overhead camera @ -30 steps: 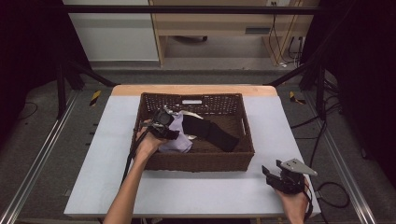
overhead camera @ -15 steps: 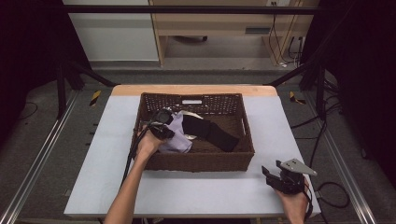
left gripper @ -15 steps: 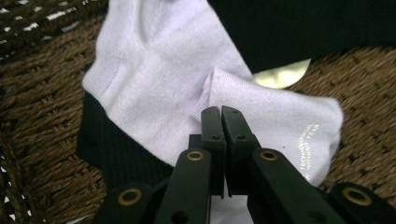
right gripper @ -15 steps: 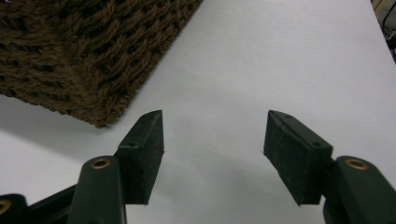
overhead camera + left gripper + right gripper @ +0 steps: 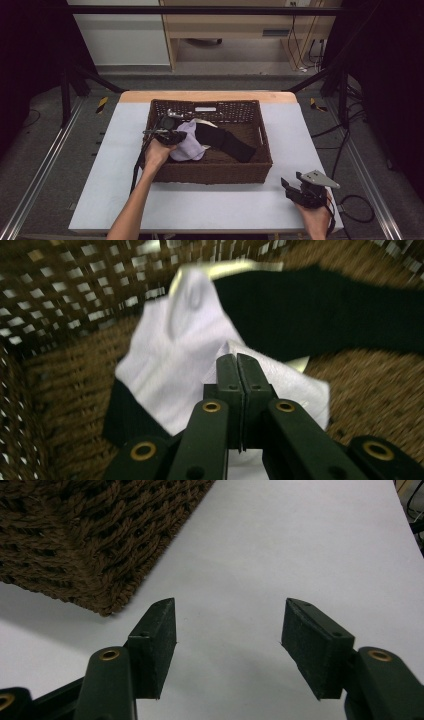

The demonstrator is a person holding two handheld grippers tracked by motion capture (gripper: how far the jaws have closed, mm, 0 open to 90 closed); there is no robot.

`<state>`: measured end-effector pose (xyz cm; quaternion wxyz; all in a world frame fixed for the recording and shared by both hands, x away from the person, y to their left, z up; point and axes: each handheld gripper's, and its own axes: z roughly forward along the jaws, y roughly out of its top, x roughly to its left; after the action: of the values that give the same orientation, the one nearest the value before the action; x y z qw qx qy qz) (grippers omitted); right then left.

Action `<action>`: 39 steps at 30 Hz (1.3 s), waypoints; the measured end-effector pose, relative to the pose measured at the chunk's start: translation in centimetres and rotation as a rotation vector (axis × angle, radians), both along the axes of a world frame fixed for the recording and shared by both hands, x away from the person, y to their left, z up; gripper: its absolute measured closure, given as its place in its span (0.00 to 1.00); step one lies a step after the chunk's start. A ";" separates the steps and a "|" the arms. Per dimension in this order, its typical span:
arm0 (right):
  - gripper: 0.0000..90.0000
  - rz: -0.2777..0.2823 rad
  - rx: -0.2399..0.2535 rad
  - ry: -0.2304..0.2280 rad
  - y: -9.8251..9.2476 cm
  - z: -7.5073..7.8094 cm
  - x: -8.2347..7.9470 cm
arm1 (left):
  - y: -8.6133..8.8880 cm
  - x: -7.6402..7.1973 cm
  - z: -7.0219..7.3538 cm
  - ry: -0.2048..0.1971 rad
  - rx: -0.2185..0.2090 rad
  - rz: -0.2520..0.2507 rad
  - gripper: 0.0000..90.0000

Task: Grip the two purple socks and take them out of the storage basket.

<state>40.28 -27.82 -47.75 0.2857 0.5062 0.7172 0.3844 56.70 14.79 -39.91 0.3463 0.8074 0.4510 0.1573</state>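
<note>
A brown woven basket (image 5: pixel 210 172) stands in the middle of the white table (image 5: pixel 100 170). Inside it lie a pale lilac cloth (image 5: pixel 189 146) and a long black cloth (image 5: pixel 231 144). My left gripper (image 5: pixel 181 136) reaches into the basket's left half. In the left gripper view its jaws (image 5: pixel 237 360) are pressed together, pinching a fold of the lilac cloth (image 5: pixel 165 355), with the black cloth (image 5: pixel 320 310) lying beyond. My right gripper (image 5: pixel 287 185) rests over the table's front right and is open, with nothing between its pads (image 5: pixel 227 625). The basket's corner (image 5: pixel 90 540) is to its left.
The basket's woven walls (image 5: pixel 45 300) close in around the left gripper. Bare white table (image 5: pixel 300 540) stretches ahead of the right gripper. Beyond the table stand a black frame (image 5: pixel 200 10), a wooden cabinet (image 5: pixel 235 25) and floor cables (image 5: pixel 350 150).
The left hand has drawn slightly to the left inside the basket, and the lilac cloth now bunches up at its jaws. The right gripper has stayed where it was.
</note>
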 end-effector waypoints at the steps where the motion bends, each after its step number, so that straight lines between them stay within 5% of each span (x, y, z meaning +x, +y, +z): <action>1: 0.43 0.000 0.000 0.000 0.0 0.0 0.0 | 0.0 0.0 0.0 0.000 0.000 0.000 0.98; 3: 0.43 -0.005 0.002 0.003 0.0 0.0 0.0 | 0.6 -0.3 0.7 -0.044 -0.072 0.015 0.98; 12: 0.43 -0.004 0.001 0.007 0.0 -0.1 0.1 | 1.3 -1.6 3.6 -0.181 -0.174 0.009 0.98; 23: 0.43 -0.005 0.001 0.004 0.0 0.0 0.1 | 1.5 -5.7 8.7 -0.349 -0.214 -0.042 0.98; 39: 0.43 -0.008 0.005 0.002 0.1 0.1 0.0 | 1.5 -14.2 13.1 -0.468 -0.269 -0.214 0.98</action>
<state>40.28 -27.72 -47.69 0.2854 0.5101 0.7145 0.3844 42.49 16.25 -26.83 0.5596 0.7389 0.2879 0.2405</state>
